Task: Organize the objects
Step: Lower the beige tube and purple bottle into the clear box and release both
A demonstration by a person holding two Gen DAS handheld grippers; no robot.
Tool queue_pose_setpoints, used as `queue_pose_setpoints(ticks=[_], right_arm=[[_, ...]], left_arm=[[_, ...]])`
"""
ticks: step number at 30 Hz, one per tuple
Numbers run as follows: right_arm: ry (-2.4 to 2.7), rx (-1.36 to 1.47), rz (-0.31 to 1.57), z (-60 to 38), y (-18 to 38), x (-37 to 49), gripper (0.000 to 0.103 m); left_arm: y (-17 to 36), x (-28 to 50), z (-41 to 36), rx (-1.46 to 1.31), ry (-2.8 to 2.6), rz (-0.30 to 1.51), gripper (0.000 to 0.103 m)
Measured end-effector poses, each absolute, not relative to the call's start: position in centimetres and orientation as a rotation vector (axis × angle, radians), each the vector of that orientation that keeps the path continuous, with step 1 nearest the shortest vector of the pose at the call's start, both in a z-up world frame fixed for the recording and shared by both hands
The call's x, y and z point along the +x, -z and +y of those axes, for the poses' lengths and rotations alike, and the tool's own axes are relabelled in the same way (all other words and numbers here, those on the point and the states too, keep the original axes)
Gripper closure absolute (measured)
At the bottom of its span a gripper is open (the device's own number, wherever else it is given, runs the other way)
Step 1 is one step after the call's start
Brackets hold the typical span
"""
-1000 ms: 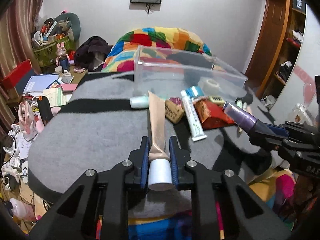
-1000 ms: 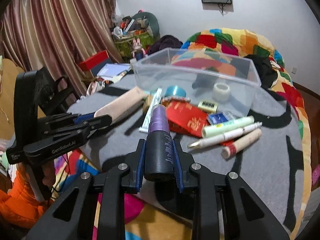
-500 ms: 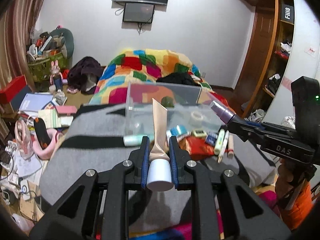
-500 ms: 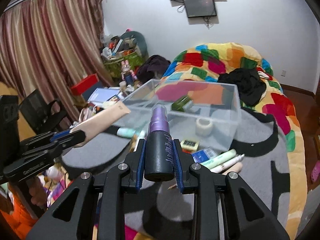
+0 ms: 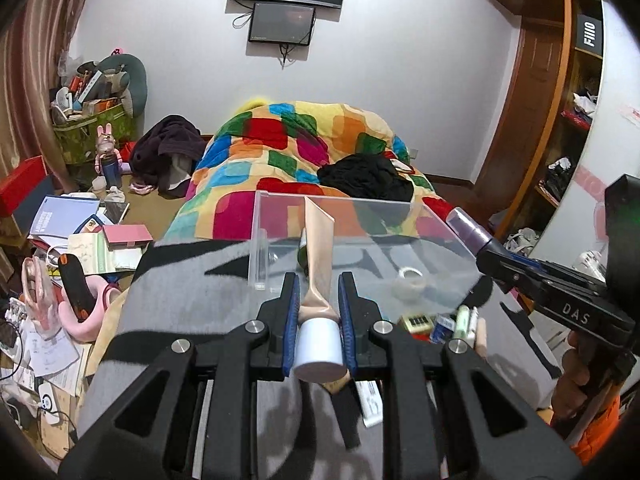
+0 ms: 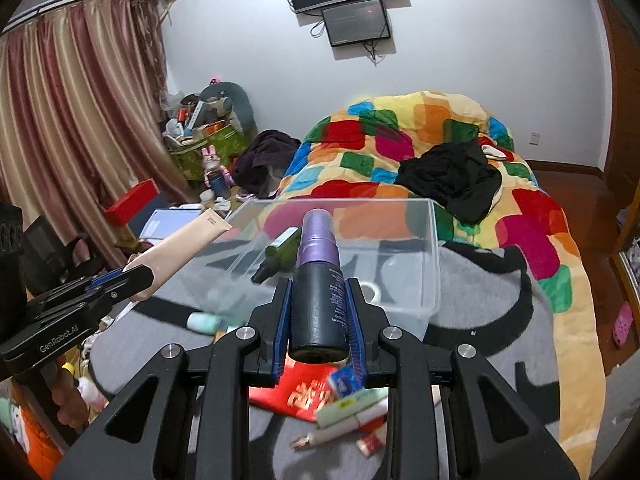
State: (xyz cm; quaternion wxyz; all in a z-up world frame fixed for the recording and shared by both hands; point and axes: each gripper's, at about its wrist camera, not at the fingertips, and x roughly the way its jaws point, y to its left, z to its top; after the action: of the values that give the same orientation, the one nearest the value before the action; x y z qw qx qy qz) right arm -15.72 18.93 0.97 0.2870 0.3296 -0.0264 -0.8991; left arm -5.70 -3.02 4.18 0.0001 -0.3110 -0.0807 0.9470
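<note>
My left gripper (image 5: 319,316) is shut on a beige cosmetic tube with a white cap (image 5: 318,264), held in the air above the near edge of the clear plastic bin (image 5: 360,204). My right gripper (image 6: 319,312) is shut on a black spray bottle with a purple top (image 6: 318,272), also raised in front of the bin (image 6: 434,256). The bin holds a green bottle (image 6: 280,250) and a roll of tape (image 5: 408,284). The tube also shows at the left of the right wrist view (image 6: 180,248), the spray bottle at the right of the left wrist view (image 5: 468,230).
Loose items lie on the grey blanket (image 6: 492,320) below the grippers: a red packet (image 6: 296,394), a blue packet (image 6: 344,382), tubes and pens (image 6: 352,416), a mint tube (image 6: 204,322). A colourful quilt (image 6: 420,136) lies behind the bin. Clutter covers the floor at left (image 5: 80,240).
Both grippers have risen with their loads and moved forward toward the bin. The loose items have dropped low in both views, and the bin's inside now shows.
</note>
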Motion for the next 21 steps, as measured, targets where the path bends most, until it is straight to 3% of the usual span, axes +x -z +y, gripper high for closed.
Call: queue_pose_setpoints(ticks=[21], right_arm=[[2.342, 1.125, 0.013, 14.7, 3.3, -23.1, 0.08]], left_arm=[[-0.5, -15.4, -2.4, -1.227, -2.876, -0.198, 0.084]])
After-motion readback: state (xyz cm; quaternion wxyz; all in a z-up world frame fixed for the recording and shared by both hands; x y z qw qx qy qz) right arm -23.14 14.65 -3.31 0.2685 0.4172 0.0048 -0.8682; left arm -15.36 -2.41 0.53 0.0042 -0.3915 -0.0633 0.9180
